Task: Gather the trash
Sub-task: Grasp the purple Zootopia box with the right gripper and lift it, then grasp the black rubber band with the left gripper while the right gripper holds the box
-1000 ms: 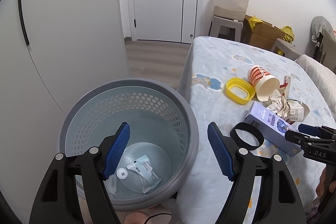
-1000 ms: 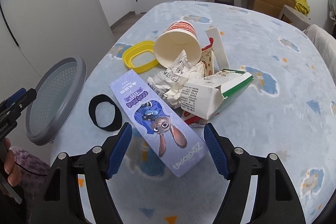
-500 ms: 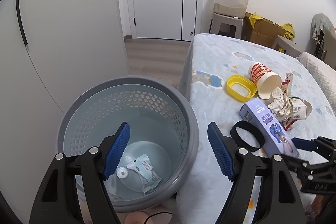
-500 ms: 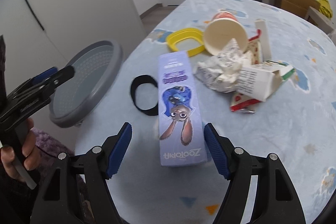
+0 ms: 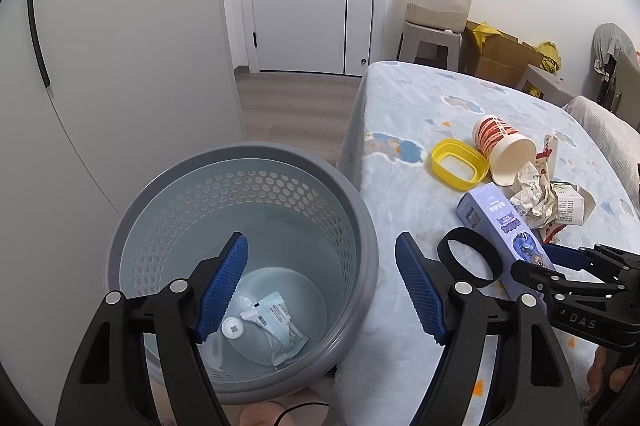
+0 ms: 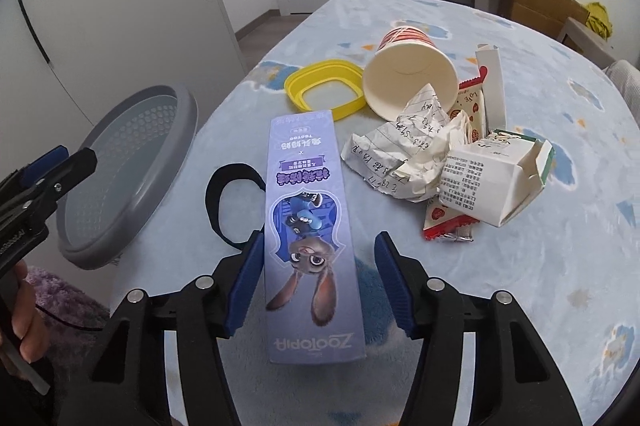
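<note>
A long purple Zootopia box (image 6: 308,194) lies on the blue patterned tablecloth (image 6: 520,266), its near end between my right gripper's (image 6: 319,240) blue fingers. The jaws are closing; the left pad is at the box's edge, while a gap shows at the right pad. From the left wrist view the same box (image 5: 500,222) and right gripper (image 5: 560,262) appear at the right. My left gripper (image 5: 320,246) hangs open over the grey perforated basket (image 5: 372,266), nothing between its fingers. A white wrapper (image 5: 276,322) lies on the basket's bottom.
Beyond the box lie a tipped paper cup (image 6: 408,78), a yellow lid frame (image 6: 296,94), crumpled paper (image 6: 400,154), a white carton (image 6: 480,186), a red wrapper (image 6: 444,222) and a black band (image 6: 210,194). The basket (image 6: 132,218) stands off the table's left edge.
My right gripper has come in over the purple box and its jaws have narrowed around the box's near end. The left gripper and basket have stayed put.
</note>
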`<state>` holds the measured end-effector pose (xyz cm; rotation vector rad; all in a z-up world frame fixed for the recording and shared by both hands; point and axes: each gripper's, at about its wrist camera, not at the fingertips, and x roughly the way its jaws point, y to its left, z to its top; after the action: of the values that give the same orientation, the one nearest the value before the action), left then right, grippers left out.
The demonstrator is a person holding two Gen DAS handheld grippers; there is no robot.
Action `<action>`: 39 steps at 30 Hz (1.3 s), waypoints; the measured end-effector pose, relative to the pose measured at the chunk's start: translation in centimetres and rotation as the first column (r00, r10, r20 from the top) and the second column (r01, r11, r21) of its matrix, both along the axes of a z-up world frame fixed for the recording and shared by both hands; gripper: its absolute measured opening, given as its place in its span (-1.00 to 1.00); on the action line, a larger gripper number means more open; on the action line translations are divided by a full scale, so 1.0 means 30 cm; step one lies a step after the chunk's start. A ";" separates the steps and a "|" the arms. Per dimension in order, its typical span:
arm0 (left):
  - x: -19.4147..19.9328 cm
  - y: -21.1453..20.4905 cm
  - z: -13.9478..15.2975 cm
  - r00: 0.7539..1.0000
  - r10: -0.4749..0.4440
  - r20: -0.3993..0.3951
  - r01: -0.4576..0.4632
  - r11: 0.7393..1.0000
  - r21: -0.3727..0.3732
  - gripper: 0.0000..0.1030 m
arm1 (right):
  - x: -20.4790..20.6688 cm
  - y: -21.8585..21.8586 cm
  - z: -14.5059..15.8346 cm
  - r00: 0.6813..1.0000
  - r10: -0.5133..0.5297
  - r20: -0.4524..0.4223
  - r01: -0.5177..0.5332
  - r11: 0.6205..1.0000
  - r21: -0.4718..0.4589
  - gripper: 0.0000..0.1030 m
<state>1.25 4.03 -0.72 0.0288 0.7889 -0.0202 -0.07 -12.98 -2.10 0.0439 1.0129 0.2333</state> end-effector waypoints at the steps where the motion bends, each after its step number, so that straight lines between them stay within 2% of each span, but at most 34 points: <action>1: 0.000 0.001 0.000 1.000 -0.001 0.000 0.001 1.000 -0.001 0.42 | 0.001 0.004 -0.002 1.000 0.000 0.000 0.000 1.000 -0.011 0.03; 5: -0.002 0.002 0.000 1.000 -0.004 -0.002 0.004 1.000 0.000 0.42 | 0.022 0.019 -0.016 1.000 -0.005 -0.009 0.005 1.000 -0.025 -0.12; 16: -0.006 -0.039 -0.027 0.999 -0.047 -0.023 0.047 0.999 0.014 0.42 | 0.064 0.054 -0.039 1.000 -0.018 0.002 0.018 0.999 -0.030 -0.16; 25: -0.019 -0.101 -0.049 0.992 -0.117 -0.049 0.117 0.993 -0.021 0.42 | -0.033 0.018 0.038 0.997 -0.028 0.068 0.027 0.999 0.024 -0.16; 39: -0.019 -0.265 -0.108 0.974 -0.207 -0.092 0.207 0.978 -0.006 0.42 | -0.185 -0.127 0.122 0.988 -0.108 0.112 0.096 0.990 0.106 -0.16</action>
<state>0.69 -3.91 -3.96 0.1142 0.8759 -0.2195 -5.60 -16.79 1.58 0.1709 0.8782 0.1906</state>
